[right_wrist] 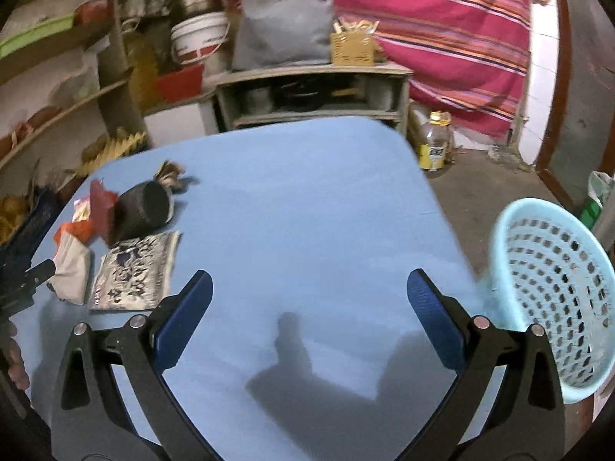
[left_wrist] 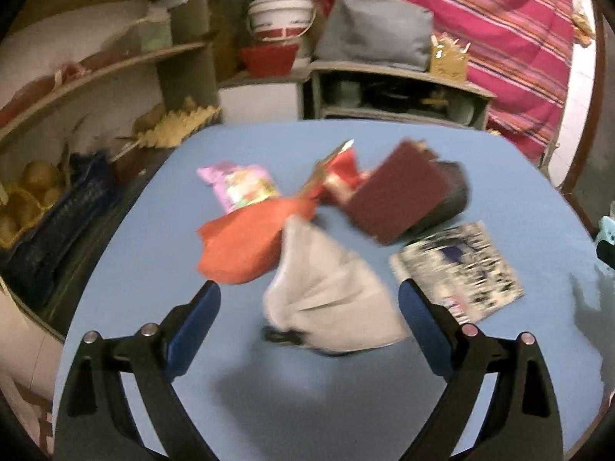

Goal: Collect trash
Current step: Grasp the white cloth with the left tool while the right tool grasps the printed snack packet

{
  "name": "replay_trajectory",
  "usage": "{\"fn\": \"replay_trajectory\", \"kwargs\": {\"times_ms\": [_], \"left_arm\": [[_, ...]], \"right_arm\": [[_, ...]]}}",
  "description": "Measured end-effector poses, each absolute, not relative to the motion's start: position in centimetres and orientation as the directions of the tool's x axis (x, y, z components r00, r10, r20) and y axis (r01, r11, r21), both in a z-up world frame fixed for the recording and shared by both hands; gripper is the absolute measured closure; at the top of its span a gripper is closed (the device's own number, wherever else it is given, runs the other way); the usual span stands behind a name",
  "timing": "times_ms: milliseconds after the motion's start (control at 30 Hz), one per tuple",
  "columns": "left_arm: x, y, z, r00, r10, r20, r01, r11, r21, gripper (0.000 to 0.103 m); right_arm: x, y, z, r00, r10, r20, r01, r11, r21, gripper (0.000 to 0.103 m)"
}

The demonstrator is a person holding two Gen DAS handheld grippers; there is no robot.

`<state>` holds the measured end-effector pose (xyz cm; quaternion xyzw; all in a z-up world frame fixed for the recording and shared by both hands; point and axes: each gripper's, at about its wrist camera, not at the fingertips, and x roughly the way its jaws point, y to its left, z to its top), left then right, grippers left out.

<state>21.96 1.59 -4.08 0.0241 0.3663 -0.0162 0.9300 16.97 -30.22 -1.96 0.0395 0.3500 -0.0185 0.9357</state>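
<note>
So both sets of tongs are spread wide and neither one is holding anything. The left tongs [left_wrist: 309, 309] hover over the blue tabletop [left_wrist: 153, 253] with a crumpled pale grey wrapper [left_wrist: 326, 299] lying in the gap between the blue pads, though the pads aren't pressing on it, as far as the blur lets me judge.

The trash is all bunched up toward the middle of the tabletop in the left wrist view: an orange wrapper [left_wrist: 242, 246] touching the grey one on its far side, a pink snack packet [left_wrist: 238, 186] just beyond that, a red and gold wrapper [left_wrist: 338, 173] next to it, then a dark maroon flat piece [left_wrist: 396, 196] leaning on something black and round [left_wrist: 449, 196]. A black-and-white printed packet [left_wrist: 461, 269] lies flat nearer the right edge.

The right tongs [right_wrist: 309, 319] are over a bare stretch of tabletop, nothing between the pads, only shadow. From that side the same trash pile sits way off by the left edge, and you can see the tip of the left tongs beside it. A light blue perforated basket [right_wrist: 553, 296] sits just off the right edge of the tabletop, tilted with its open mouth facing the camera.

Shelves [left_wrist: 115, 69] stand past the far edge.
</note>
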Motion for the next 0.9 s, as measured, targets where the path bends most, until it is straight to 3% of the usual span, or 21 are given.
{"fn": "replay_trajectory", "kwargs": {"times_ms": [267, 433, 567, 733, 900], "left_arm": [[23.1, 4.0, -5.9, 0.693, -0.037, -0.720, 0.046, 0.999, -0.006, 0.015], [23.6, 4.0, -6.4, 0.679, -0.060, -0.732, 0.071, 0.997, -0.016, 0.035], [23.9, 3.8, -6.5, 0.665, -0.103, -0.740, 0.100, 0.994, -0.049, 0.068], [23.5, 3.5, -5.9, 0.683, -0.097, -0.724, 0.126, 0.992, -0.014, 0.084], [23.0, 4.7, -4.4, 0.704, -0.110, -0.702, 0.111, 0.993, -0.044, 0.088]], "right_arm": [[19.2, -25.2, -3.2, 0.726, 0.032, -0.687, -0.017, 0.999, 0.029, 0.005], [20.5, -22.5, -4.2, 0.699, 0.050, -0.714, -0.053, 0.998, 0.018, 0.005], [21.3, -20.4, -4.8, 0.686, 0.051, -0.726, -0.084, 0.996, -0.010, 0.005], [22.3, -18.6, -5.5, 0.666, 0.046, -0.745, -0.105, 0.994, -0.032, 0.005], [22.9, -17.5, -6.3, 0.650, 0.027, -0.760, -0.109, 0.992, -0.059, 0.007]]}}
